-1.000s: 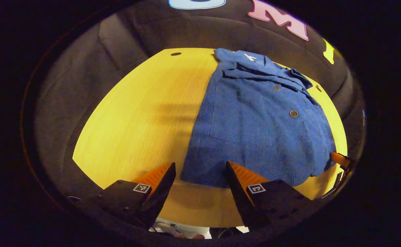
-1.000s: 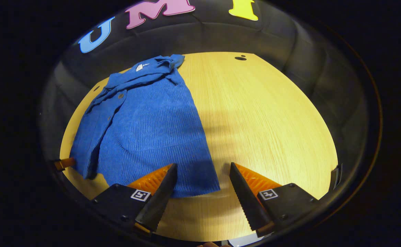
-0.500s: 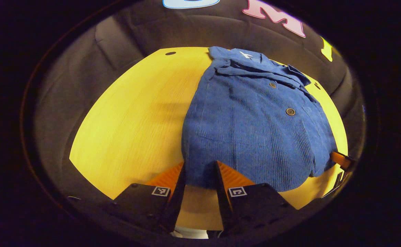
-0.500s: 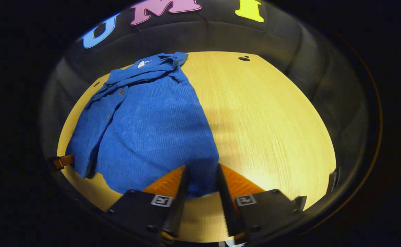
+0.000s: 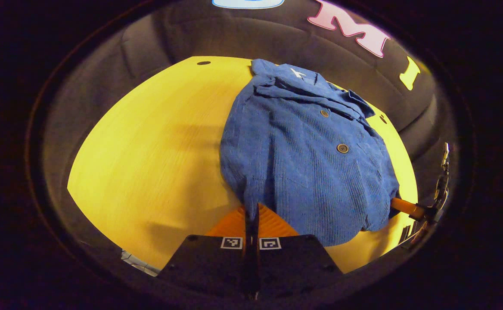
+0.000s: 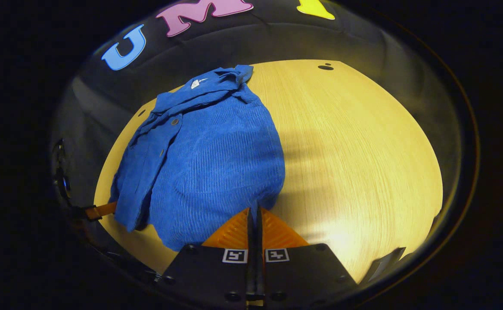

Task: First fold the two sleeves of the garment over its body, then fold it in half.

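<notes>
A blue corduroy shirt (image 5: 303, 150) with brown buttons lies on the wooden table (image 5: 148, 142), collar toward the far wall, sleeves folded in over the body. My left gripper (image 5: 251, 211) is shut on the shirt's near hem at its left corner, and the cloth bunches up from the pinch. In the right gripper view the same shirt (image 6: 208, 150) lies left of centre, and my right gripper (image 6: 255, 213) is shut on the hem's right corner. The other gripper's finger pokes out from under the hem at the right edge (image 5: 406, 209) of the left gripper view.
The table (image 6: 355, 146) is bare wood to the right of the shirt in the right gripper view, and to its left in the left gripper view. A small dark hole (image 6: 324, 67) marks the far edge. The black cloth wall rises right behind the table.
Both grippers went from wide open over the near hem to fully shut on it. The hem corners have lifted and pulled inward, rounding the shirt's lower edge.
</notes>
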Demonstrator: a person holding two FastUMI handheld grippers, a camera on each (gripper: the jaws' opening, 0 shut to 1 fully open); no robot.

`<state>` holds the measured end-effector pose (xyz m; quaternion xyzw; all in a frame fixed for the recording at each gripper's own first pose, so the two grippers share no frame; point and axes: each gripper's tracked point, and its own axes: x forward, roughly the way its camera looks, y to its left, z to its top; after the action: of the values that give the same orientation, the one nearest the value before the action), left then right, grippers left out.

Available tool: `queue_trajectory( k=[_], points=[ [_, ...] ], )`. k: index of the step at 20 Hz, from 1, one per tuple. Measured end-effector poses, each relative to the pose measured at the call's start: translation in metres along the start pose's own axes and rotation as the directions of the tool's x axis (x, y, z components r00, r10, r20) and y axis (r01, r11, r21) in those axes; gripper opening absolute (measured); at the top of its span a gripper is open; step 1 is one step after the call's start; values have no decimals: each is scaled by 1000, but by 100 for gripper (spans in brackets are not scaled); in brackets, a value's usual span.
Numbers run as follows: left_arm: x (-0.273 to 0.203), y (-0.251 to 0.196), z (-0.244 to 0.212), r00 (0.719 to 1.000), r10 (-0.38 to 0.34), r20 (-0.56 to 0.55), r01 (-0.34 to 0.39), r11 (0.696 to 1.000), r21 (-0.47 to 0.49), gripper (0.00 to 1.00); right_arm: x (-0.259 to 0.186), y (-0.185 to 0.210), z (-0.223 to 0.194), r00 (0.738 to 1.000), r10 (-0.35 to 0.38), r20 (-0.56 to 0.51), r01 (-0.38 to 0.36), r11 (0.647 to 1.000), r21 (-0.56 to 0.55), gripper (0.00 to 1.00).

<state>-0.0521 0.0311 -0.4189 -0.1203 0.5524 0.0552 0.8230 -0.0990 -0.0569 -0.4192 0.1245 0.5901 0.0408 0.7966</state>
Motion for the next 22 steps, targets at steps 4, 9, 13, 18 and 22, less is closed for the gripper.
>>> queue_trajectory(
  k=[4,9,13,18,22],
  points=[
    [-13,-15,36,998,-24,58,23,1000,21,0,-12,15,41,997,30,69,-29,999,-16,1],
    [-37,-32,133,974,-70,215,54,995,81,0,-26,38,133,971,91,222,-93,996,-2,0],
    [-45,-38,192,947,-49,318,6,991,136,0,-29,58,195,948,144,284,-123,988,-89,1],
    [-33,-62,279,892,-79,445,19,990,137,0,-17,84,286,889,208,407,-155,975,-158,0],
    [-17,-63,364,816,-58,575,-40,987,156,0,1,94,367,815,215,538,-174,976,-128,1]
  ],
)
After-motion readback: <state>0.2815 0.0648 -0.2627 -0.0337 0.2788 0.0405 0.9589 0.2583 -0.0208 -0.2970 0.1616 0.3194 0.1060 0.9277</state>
